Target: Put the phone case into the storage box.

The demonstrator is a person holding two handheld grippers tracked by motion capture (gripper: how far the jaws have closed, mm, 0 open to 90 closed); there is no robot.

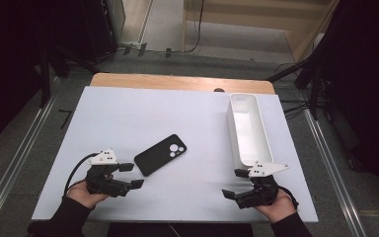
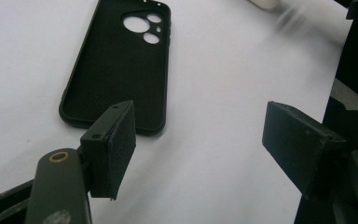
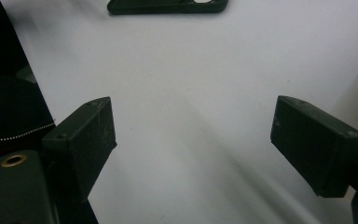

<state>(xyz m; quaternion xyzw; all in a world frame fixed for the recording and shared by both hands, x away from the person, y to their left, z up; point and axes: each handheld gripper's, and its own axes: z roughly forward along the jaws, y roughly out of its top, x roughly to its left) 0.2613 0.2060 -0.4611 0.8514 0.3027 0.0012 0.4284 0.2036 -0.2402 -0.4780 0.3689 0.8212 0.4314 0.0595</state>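
Lying flat mid-table: black rubbery phone case (image 1: 160,154), camera cut-outs up, just beyond left gripper (image 1: 131,175). Standing released, jaws apart, nothing between: left gripper and right gripper (image 1: 235,183). Appearing whole from high view: long white plastic bin (image 1: 247,129), beside right gripper.

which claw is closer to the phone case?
The left claw. It sits open just short of the black phone case, one tip near the case's lower edge. The right claw is open too, farther off beside the white bin.
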